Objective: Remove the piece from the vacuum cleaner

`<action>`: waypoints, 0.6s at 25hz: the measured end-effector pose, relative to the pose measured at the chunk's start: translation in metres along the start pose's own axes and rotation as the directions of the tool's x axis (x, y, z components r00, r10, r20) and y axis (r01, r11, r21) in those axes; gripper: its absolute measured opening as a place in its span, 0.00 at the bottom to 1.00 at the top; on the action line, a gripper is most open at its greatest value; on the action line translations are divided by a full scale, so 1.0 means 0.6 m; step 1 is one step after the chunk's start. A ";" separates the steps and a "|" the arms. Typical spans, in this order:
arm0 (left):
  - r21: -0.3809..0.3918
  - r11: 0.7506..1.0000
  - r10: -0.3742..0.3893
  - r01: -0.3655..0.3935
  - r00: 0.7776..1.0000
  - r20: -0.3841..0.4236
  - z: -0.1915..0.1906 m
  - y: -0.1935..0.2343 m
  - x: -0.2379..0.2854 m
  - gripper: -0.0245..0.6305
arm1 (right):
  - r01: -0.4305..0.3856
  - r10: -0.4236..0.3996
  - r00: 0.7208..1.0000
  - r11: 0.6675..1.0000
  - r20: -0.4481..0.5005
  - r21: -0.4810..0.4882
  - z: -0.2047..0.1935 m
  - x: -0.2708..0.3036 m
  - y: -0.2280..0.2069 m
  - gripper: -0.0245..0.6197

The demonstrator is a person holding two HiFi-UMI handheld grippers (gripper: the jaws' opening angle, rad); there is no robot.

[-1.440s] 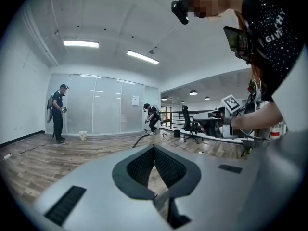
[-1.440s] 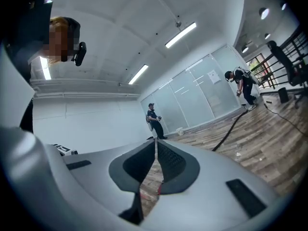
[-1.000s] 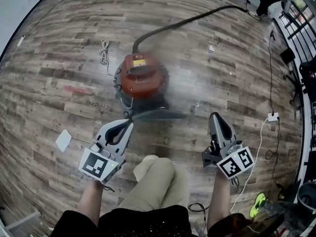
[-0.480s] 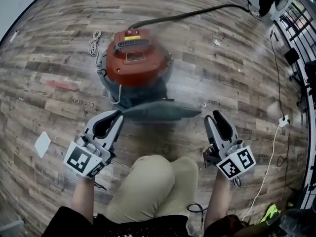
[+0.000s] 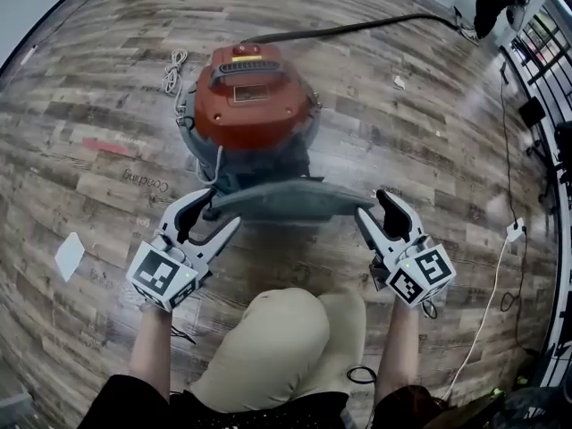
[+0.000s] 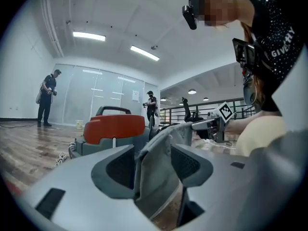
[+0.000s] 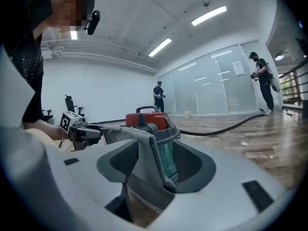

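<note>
My left gripper (image 5: 210, 218) and right gripper (image 5: 379, 214) jaws opening, ends of long grey piece (image 5: 286, 202) between them; likely letting it go beside red canister vacuum cleaner (image 5: 253, 96); next, back clear.

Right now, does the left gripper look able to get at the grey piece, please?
Probably yes: one end of the grey piece stands between the opening jaws of the left gripper, and nothing else lies between them.

The piece (image 5: 286, 202) lay crosswise at the vacuum's (image 5: 253, 105) six o'clock. Its ends sat between the opening jaws of the left gripper (image 5: 219, 211) at nine and the right gripper (image 5: 377, 208) at three. From the vacuum, the hose (image 5: 357, 27) ran toward two, a cord (image 5: 172, 71) lay at ten, and a paper (image 5: 69, 256) at eight.
</note>
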State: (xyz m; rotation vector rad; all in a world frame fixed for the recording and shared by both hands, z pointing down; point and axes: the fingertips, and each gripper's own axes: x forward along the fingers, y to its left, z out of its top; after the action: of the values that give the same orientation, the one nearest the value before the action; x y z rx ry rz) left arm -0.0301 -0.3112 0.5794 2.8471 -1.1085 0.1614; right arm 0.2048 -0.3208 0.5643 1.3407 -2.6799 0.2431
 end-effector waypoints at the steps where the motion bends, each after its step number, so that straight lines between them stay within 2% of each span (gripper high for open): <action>1: -0.003 1.000 0.002 -0.002 1.000 0.001 -0.001 -0.001 0.005 0.39 | -0.010 0.010 1.000 1.000 -0.003 -0.017 0.004 0.005 0.005 0.39; 3: -0.039 0.999 0.018 -0.017 1.000 0.018 0.001 0.005 0.011 0.39 | -0.009 0.009 1.000 1.000 0.003 -0.025 0.009 0.010 0.010 0.37; 5: -0.086 0.996 0.028 -0.026 0.999 0.028 0.004 0.011 0.009 0.38 | -0.001 0.001 1.000 1.000 0.011 -0.009 0.010 0.011 0.010 0.20; 6: -0.097 0.995 0.029 -0.027 0.999 0.022 0.003 0.011 0.008 0.36 | -0.005 0.005 1.000 1.000 0.015 0.003 0.009 0.009 0.011 0.19; 7: -0.095 0.995 0.026 -0.025 1.000 0.010 0.002 0.010 0.006 0.25 | -0.015 0.014 1.000 1.000 0.019 0.016 0.008 0.006 0.012 0.17; 9: -0.066 0.998 0.007 -0.008 1.000 -0.024 -0.003 0.003 0.003 0.12 | -0.031 0.030 0.999 0.999 0.026 0.028 0.007 -0.001 0.016 0.12; 11: -0.054 0.998 -0.015 0.012 0.999 -0.041 -0.004 -0.003 0.003 0.09 | -0.026 0.025 0.999 1.000 0.030 0.017 0.008 -0.004 0.020 0.09; 15: -0.056 0.998 -0.037 0.036 0.999 -0.033 -0.004 -0.014 -0.002 0.08 | -0.022 0.021 0.999 1.000 0.035 0.014 0.005 -0.010 0.025 0.08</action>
State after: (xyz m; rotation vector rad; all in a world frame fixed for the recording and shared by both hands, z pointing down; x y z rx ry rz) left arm -0.0252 -0.3040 0.5814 2.8034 -1.0374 0.1728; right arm 0.1961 -0.3080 0.5588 1.3325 -2.7274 0.2447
